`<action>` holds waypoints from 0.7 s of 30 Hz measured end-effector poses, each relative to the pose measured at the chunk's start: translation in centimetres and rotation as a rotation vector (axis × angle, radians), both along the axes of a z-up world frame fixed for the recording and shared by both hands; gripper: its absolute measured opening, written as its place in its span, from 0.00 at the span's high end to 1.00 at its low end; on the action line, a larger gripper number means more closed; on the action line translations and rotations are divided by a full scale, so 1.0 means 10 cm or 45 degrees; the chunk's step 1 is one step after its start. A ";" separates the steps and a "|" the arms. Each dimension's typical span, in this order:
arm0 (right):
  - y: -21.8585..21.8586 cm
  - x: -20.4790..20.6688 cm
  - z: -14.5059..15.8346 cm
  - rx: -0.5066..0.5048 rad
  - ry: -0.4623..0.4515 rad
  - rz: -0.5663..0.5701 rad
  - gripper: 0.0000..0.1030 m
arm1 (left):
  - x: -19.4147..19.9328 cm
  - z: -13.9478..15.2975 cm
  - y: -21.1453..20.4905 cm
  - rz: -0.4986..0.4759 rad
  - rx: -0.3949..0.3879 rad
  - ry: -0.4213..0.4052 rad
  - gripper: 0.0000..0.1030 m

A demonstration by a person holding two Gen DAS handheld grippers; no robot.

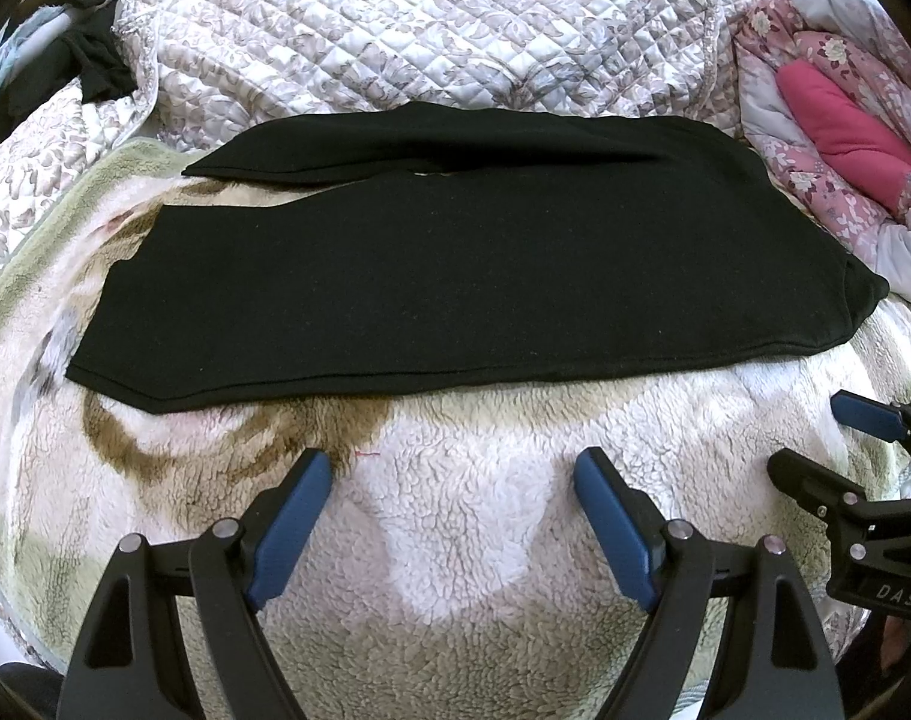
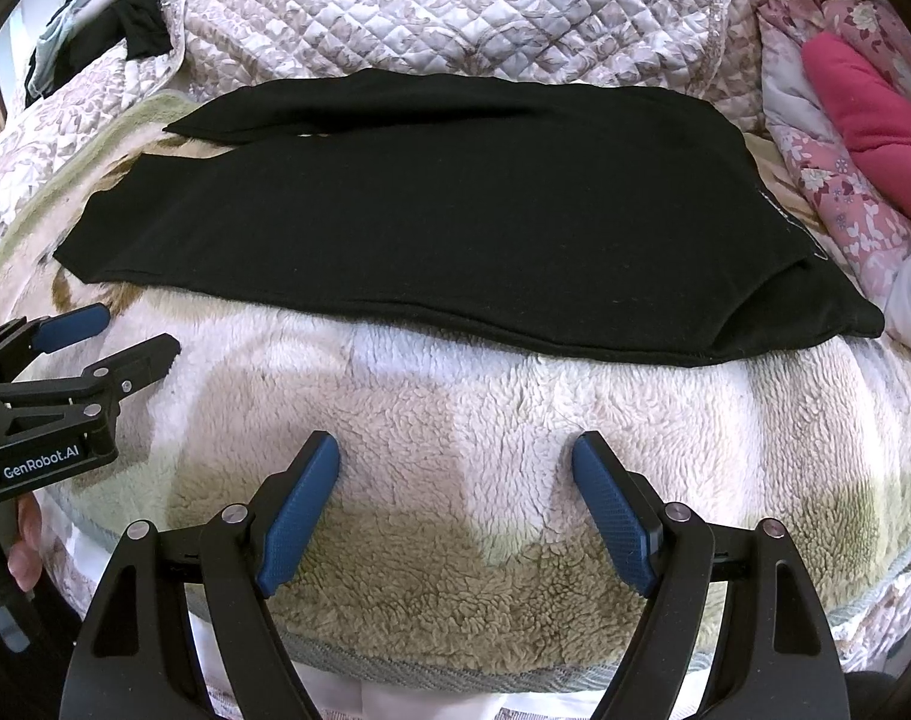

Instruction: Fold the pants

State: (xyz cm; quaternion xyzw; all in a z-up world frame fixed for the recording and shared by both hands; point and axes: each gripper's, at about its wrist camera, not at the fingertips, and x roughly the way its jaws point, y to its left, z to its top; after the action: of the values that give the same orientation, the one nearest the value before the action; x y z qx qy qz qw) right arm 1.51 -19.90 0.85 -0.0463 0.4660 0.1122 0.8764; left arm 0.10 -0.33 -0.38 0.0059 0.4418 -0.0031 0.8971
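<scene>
**Pants lie crosswise ahead of both open grippers**

The black pants [image 1: 455, 276] lie flat on the fleece blanket [image 1: 467, 540], long axis crosswise to the fingers, just beyond the tips. Left gripper [image 1: 452, 498] and right gripper [image 2: 455, 480] both gape wide, holding nothing. The left faces the leg hems, the right the waistband; neither looks clearly nearer.

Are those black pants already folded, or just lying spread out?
Spread flat, not yet folded: the black fabric pants lie lengthwise across the fluffy blanket, both legs visible side by side with a gap between.
</scene>
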 end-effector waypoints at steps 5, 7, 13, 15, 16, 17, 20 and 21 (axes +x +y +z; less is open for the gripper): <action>0.01 0.00 0.01 -0.006 0.011 0.007 0.22 | -0.01 0.01 -0.02 -0.003 0.006 -0.001 0.17; 0.01 0.00 0.01 -0.007 0.017 0.011 0.22 | -0.01 0.01 -0.02 -0.004 0.008 -0.002 0.17; 0.01 0.00 0.02 -0.008 0.022 0.026 0.22 | -0.01 0.00 -0.03 -0.010 0.012 -0.001 0.17; 0.01 -0.01 0.02 -0.008 0.017 0.031 0.22 | -0.01 0.00 -0.04 -0.009 0.010 -0.002 0.17; 0.01 -0.01 0.02 -0.006 0.017 0.032 0.22 | -0.01 0.00 -0.04 -0.009 0.013 -0.003 0.17; 0.00 0.00 0.02 -0.003 0.018 0.031 0.22 | -0.01 0.00 -0.04 -0.008 0.012 -0.003 0.17; 0.00 0.00 0.03 -0.002 0.019 0.031 0.22 | -0.01 0.00 -0.04 -0.007 0.010 -0.004 0.17; 0.00 0.00 0.03 0.001 0.020 0.032 0.22 | -0.01 0.00 -0.04 -0.008 0.012 -0.005 0.17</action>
State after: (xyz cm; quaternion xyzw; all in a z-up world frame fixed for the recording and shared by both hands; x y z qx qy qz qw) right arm 1.49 -19.93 1.16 -0.0508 0.4723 0.1236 0.8713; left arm -0.03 -0.78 -0.38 0.0113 0.4401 -0.0038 0.8979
